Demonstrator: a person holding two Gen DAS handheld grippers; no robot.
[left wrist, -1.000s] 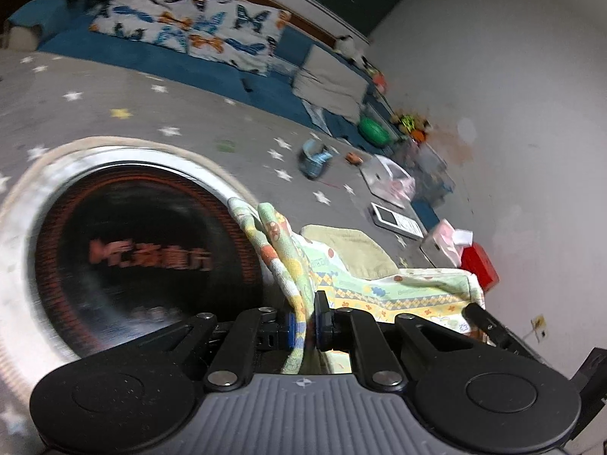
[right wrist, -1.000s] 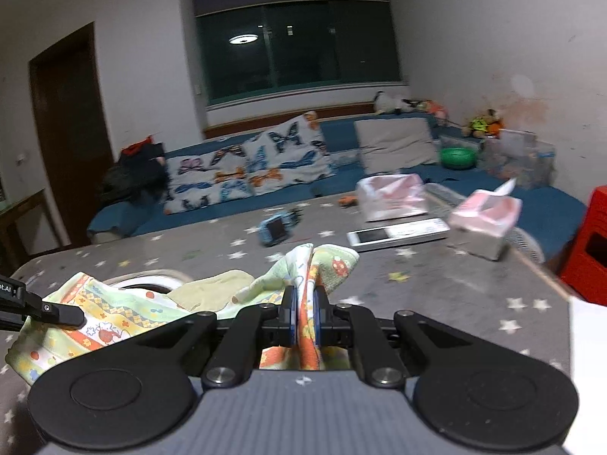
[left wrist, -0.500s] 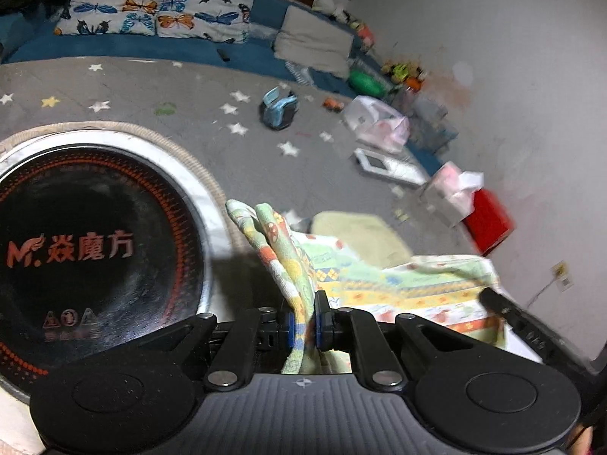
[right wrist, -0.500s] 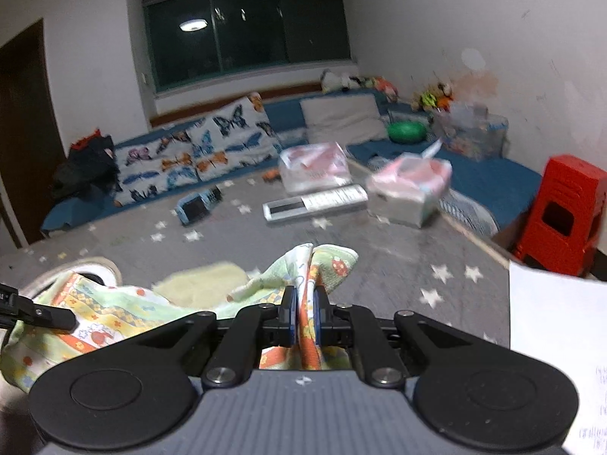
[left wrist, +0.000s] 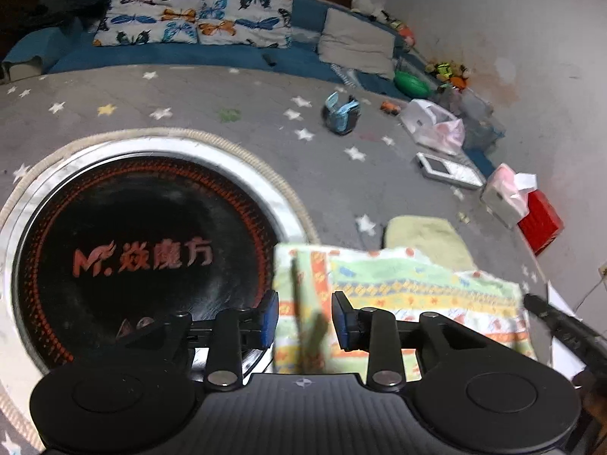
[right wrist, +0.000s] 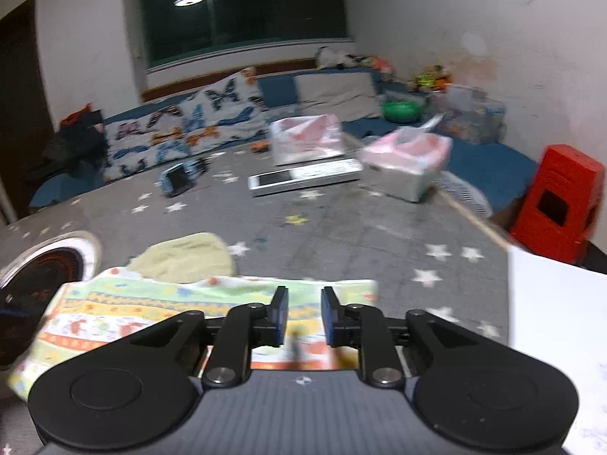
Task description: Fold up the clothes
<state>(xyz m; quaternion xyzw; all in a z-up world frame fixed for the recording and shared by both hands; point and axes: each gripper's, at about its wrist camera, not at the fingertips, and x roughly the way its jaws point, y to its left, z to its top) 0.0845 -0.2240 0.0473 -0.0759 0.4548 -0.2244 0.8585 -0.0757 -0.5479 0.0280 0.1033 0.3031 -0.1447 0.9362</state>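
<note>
Patterned cloth (left wrist: pixel 398 295) lies flat | left fingers (left wrist: pixel 270 314) apart | right fingers (right wrist: pixel 280 313) apart

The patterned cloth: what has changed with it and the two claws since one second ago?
Both claws let go. The left claw and the right claw, each shut on a raised fold of the patterned cloth before, now stand open, and the cloth lies flat on the star-print table cover. The yellow-green cloth behind it and the round burner stayed in place.

A soft printed cloth (left wrist: pixel 409 292) lies on matt grey fabric table cover (left wrist: pixel 235 87) beside a glossy black cooktop (left wrist: pixel 144 235).
</note>
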